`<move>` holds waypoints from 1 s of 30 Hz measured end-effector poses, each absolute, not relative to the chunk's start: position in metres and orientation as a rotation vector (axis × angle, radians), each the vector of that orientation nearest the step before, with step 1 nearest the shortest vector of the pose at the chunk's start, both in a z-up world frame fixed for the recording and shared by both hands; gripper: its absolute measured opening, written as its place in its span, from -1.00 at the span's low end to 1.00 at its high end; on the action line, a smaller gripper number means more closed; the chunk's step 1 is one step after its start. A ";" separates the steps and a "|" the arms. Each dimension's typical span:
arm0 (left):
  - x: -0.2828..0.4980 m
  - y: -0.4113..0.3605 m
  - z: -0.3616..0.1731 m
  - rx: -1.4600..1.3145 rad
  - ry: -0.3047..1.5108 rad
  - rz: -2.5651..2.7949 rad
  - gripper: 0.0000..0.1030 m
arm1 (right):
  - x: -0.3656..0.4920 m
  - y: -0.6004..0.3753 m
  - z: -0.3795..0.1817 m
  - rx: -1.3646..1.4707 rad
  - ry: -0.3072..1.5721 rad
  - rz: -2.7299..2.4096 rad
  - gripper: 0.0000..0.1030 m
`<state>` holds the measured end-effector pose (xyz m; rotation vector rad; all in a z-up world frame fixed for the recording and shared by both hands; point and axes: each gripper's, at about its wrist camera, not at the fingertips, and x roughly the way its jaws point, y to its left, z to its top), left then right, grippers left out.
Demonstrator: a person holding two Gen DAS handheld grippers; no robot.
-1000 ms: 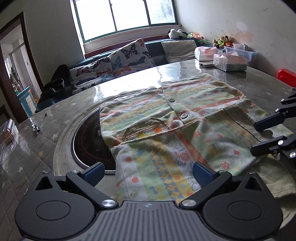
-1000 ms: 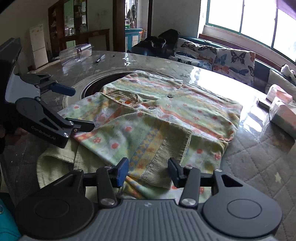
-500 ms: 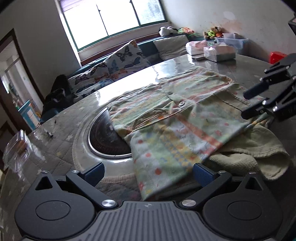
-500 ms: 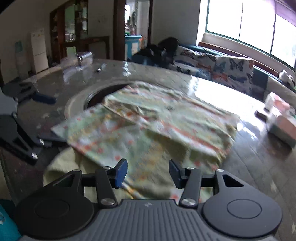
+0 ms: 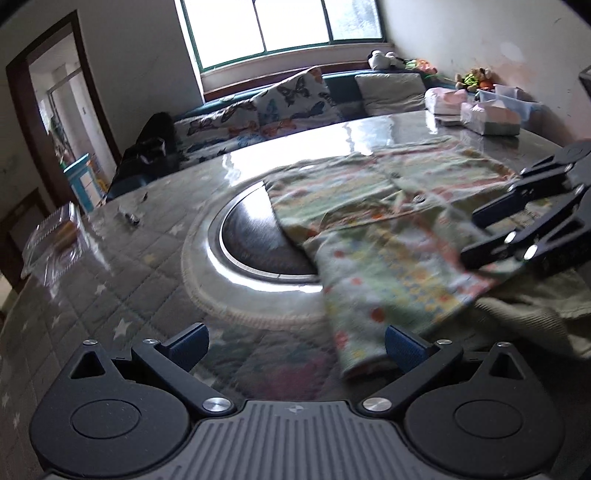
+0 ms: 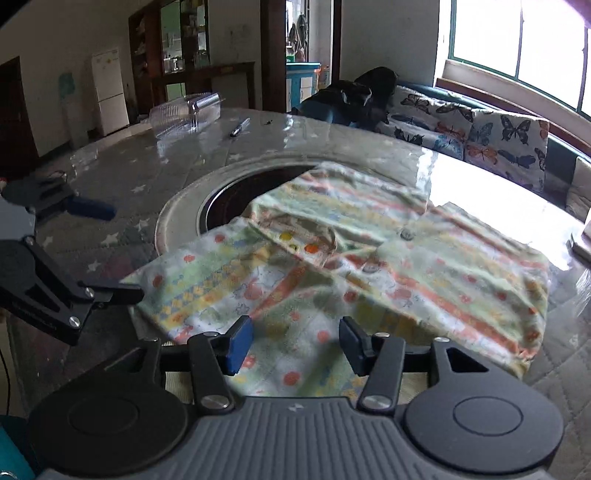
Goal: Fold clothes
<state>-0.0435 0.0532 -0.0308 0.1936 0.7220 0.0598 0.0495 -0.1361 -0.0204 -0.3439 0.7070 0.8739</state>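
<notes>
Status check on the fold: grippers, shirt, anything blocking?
Left gripper open, empty. Right gripper open, over hem. Pastel patterned button shirt flat on grey quilted table, partly over round metal inset. Nothing blocking.

The left wrist camera sits low over the near edge of the desk [image 5: 110, 280], looking past its own fingers [image 5: 404, 349] toward the window [image 5: 284, 26] and sofa. The right wrist camera looks from the other side toward the doorway [image 6: 299, 48] and cabinets, window on its right. Both views share the patterned garment [image 5: 373, 236] [image 6: 369, 266] and each sees the other gripper.
</notes>
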 end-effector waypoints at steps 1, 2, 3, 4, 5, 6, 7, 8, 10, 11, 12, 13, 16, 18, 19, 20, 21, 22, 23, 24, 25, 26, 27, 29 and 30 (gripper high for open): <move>-0.044 0.056 -0.031 0.183 0.726 0.062 1.00 | 0.050 -0.135 -0.018 -0.344 0.700 0.876 0.03; -0.045 0.058 -0.031 0.172 0.726 0.065 1.00 | 0.050 -0.135 -0.016 -0.344 0.693 0.878 0.04; -0.045 0.060 -0.030 0.161 0.727 0.068 1.00 | 0.051 -0.133 -0.015 -0.343 0.689 0.879 0.05; -0.045 0.062 -0.029 0.149 0.727 0.072 1.00 | 0.054 -0.131 -0.016 -0.341 0.690 0.878 0.09; -0.045 0.063 -0.027 0.143 0.724 0.079 1.00 | 0.056 -0.128 -0.016 -0.338 0.691 0.878 0.13; -0.044 0.064 -0.025 0.137 0.716 0.083 1.00 | 0.060 -0.126 -0.020 -0.332 0.710 0.875 0.14; -0.043 0.064 -0.023 0.131 0.708 0.087 1.00 | 0.065 -0.123 -0.024 -0.325 0.728 0.872 0.14; -0.041 0.065 -0.021 0.122 0.701 0.091 1.00 | 0.066 -0.122 -0.026 -0.323 0.737 0.868 0.18; -0.034 0.065 -0.020 0.105 0.692 0.097 1.00 | 0.065 -0.122 -0.028 -0.323 0.735 0.867 0.24; -0.030 0.065 -0.020 0.097 0.690 0.100 1.00 | 0.064 -0.124 -0.026 -0.325 0.729 0.866 0.25; -0.026 0.066 -0.021 0.094 0.692 0.107 1.00 | 0.063 -0.125 -0.024 -0.326 0.723 0.864 0.25; -0.022 0.065 -0.024 0.095 0.700 0.108 1.00 | 0.062 -0.129 -0.022 -0.330 0.715 0.857 0.25; -0.013 0.064 -0.034 0.115 0.726 0.109 1.00 | 0.060 -0.139 -0.018 -0.335 0.702 0.830 0.29; -0.015 0.062 -0.035 0.142 0.727 0.094 1.00 | 0.062 -0.148 -0.021 -0.339 0.715 0.805 0.31; -0.019 0.060 -0.034 0.162 0.722 0.081 1.00 | 0.064 -0.154 -0.024 -0.338 0.732 0.793 0.31; -0.023 0.057 -0.033 0.182 0.717 0.068 1.00 | 0.064 -0.157 -0.025 -0.332 0.737 0.794 0.32; -0.026 0.055 -0.032 0.201 0.712 0.055 1.00 | 0.063 -0.161 -0.026 -0.322 0.743 0.794 0.33; -0.030 0.052 -0.031 0.221 0.706 0.042 1.00 | 0.062 -0.165 -0.025 -0.321 0.740 0.790 0.34; -0.033 0.050 -0.030 0.241 0.701 0.028 1.00 | 0.060 -0.168 -0.023 -0.321 0.738 0.786 0.34; -0.037 0.048 -0.028 0.261 0.696 0.015 1.00 | 0.058 -0.173 -0.021 -0.321 0.732 0.784 0.34; -0.041 0.045 -0.027 0.280 0.691 0.002 1.00 | 0.056 -0.177 -0.018 -0.321 0.726 0.781 0.34; -0.044 0.043 -0.026 0.300 0.685 -0.011 1.00 | 0.054 -0.180 -0.016 -0.326 0.725 0.782 0.34; -0.048 0.041 -0.025 0.320 0.680 -0.025 1.00 | 0.052 -0.183 -0.014 -0.335 0.722 0.783 0.34; -0.057 0.030 -0.025 0.368 0.670 -0.077 1.00 | 0.046 -0.186 -0.011 -0.358 0.714 0.780 0.36; -0.062 0.024 -0.026 0.393 0.660 -0.114 1.00 | 0.044 -0.189 -0.010 -0.363 0.712 0.779 0.36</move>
